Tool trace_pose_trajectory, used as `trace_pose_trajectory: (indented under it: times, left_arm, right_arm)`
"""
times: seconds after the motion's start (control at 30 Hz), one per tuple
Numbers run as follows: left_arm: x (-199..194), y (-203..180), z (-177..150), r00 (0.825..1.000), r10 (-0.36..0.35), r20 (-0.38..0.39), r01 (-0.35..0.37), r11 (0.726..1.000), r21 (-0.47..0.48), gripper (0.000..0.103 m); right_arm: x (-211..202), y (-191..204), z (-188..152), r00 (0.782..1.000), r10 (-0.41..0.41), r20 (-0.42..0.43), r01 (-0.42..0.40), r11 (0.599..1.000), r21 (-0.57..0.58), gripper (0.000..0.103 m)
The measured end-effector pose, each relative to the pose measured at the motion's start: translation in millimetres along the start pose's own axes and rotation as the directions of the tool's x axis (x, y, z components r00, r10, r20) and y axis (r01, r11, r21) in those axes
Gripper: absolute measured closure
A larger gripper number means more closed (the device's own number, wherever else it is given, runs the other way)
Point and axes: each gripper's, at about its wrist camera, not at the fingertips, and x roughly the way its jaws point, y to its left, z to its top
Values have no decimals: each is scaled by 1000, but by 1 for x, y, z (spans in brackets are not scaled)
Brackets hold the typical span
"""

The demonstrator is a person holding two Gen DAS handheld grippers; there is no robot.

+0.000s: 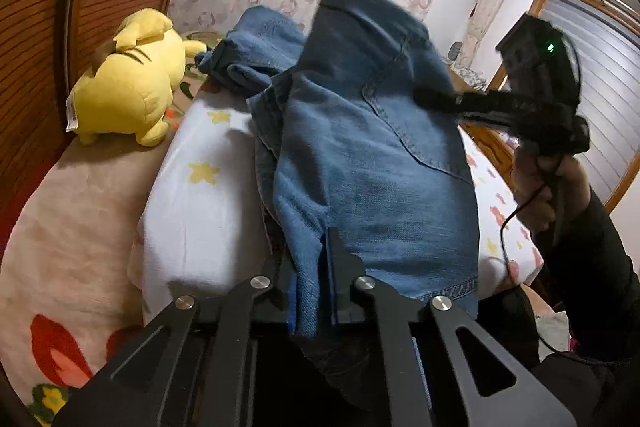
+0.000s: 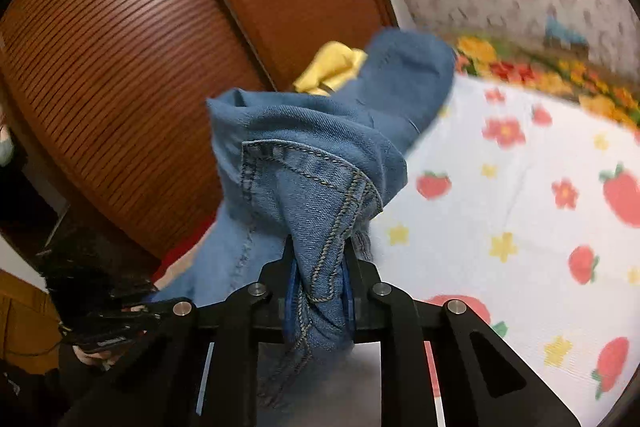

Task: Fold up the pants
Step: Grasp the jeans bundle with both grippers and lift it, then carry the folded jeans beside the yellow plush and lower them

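Blue denim pants (image 1: 360, 147) are lifted above the bed, bunched and draped. My left gripper (image 1: 308, 247) is shut on one edge of the pants near a hem. In the left wrist view my right gripper (image 1: 424, 97) reaches in from the right and is clamped on the far side of the denim at a back pocket seam. In the right wrist view my right gripper (image 2: 318, 255) is shut on a stitched fold of the pants (image 2: 312, 163); the cloth hangs over its fingers. The rest of the pants trails toward the far end of the bed.
A white sheet (image 1: 200, 207) printed with stars and strawberries (image 2: 520, 207) covers the bed. A yellow plush toy (image 1: 128, 83) lies at the far left by a brown slatted wardrobe (image 2: 120, 67). A floral blanket (image 1: 60, 247) lies on the left. A window is at the right.
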Motion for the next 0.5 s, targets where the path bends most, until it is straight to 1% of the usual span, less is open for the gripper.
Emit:
trace_pose_trajectory:
  times: [0.13, 0.27, 0.37, 0.43, 0.5]
  left_arm:
    - [-18, -6, 3, 999, -25, 48, 25, 1000, 2, 92]
    - [-35, -6, 19, 993, -42, 112, 41, 999, 8, 92]
    - [-45, 2, 37, 987, -32, 159, 33, 999, -2, 92]
    - [-52, 12, 51, 981, -14, 191, 18, 1000, -17, 92]
    - [-58, 23, 65, 976, 9, 218, -3, 1000, -31, 92]
  right_arm:
    - [-23, 31, 16, 999, 16, 44, -12, 996, -86, 86]
    - [-38, 53, 45, 996, 42, 79, -29, 986, -163, 86]
    - [-38, 61, 70, 994, 58, 88, -39, 978, -203, 86]
    - [-32, 68, 88, 993, 69, 96, -45, 972, -229, 86]
    - [-26, 75, 107, 990, 97, 105, -68, 966, -251, 86]
